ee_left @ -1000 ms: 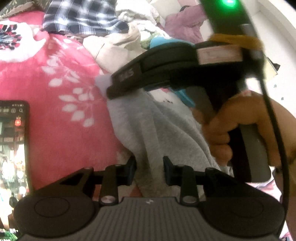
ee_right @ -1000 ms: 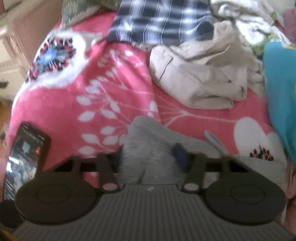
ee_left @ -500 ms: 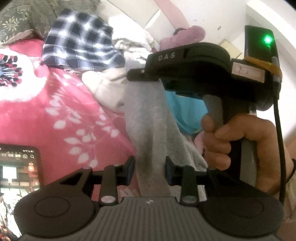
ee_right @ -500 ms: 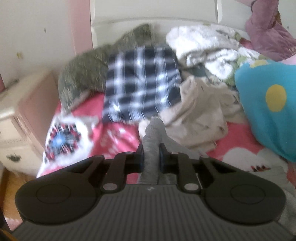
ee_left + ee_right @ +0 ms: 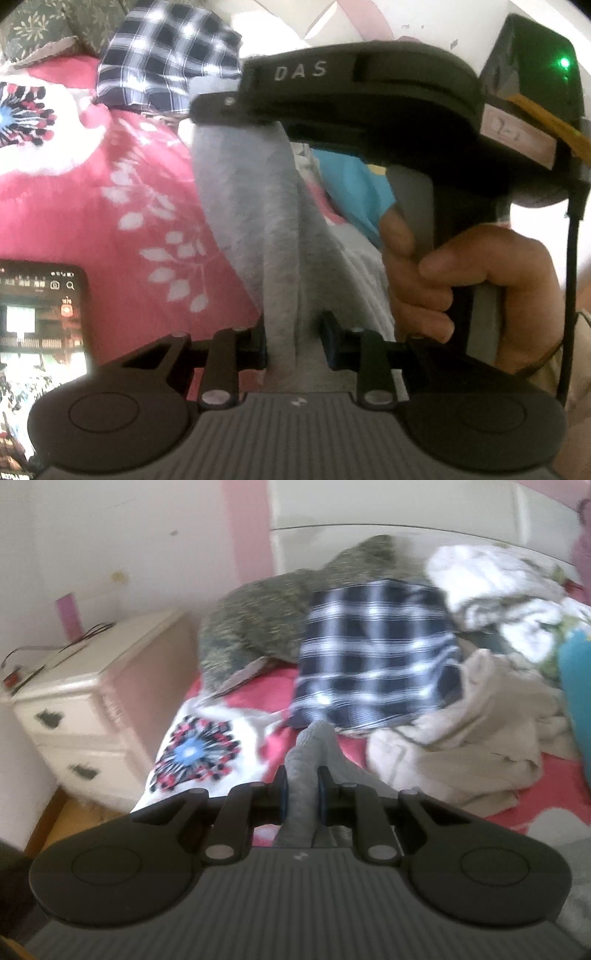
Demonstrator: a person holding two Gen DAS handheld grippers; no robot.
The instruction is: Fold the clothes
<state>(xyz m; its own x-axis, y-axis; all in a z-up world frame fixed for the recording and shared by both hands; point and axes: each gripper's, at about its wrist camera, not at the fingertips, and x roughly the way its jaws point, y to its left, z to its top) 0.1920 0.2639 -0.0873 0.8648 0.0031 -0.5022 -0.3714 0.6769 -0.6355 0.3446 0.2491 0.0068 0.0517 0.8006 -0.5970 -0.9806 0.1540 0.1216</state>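
Grey garment held up between both tongs over the bed

Left wrist view: the left tongs [image 5: 293, 341] have just been closing further and pinch a bunched fold of the grey garment [image 5: 255, 206], which rises from them as a taut band to the right tongs [image 5: 214, 107] above. There the cloth hangs from the tips — the pads themselves are hidden behind the black body marked "DAS". A hand [image 5: 476, 291] grips that tool's handle at the right. Under the cloth lies the pink floral bedspread [image 5: 85, 192]; a lit phone [image 5: 37, 332] rests on it at the lower left, and a folded plaid shirt [image 5: 166, 59] lies farther back.

Right wrist view: blurred, so fine detail is doubtful, but the right tongs [image 5: 301, 794] are nearly closed, their jaws having just come together, with a narrow ridge of the grey garment [image 5: 306, 760] pressed between the pads. Beyond it sit the plaid shirt [image 5: 376, 664], a crumpled beige garment [image 5: 469, 746] just beside it on the right, a green patterned pillow [image 5: 280, 605] behind, and a cream nightstand [image 5: 92, 701] beside the bed at the left.
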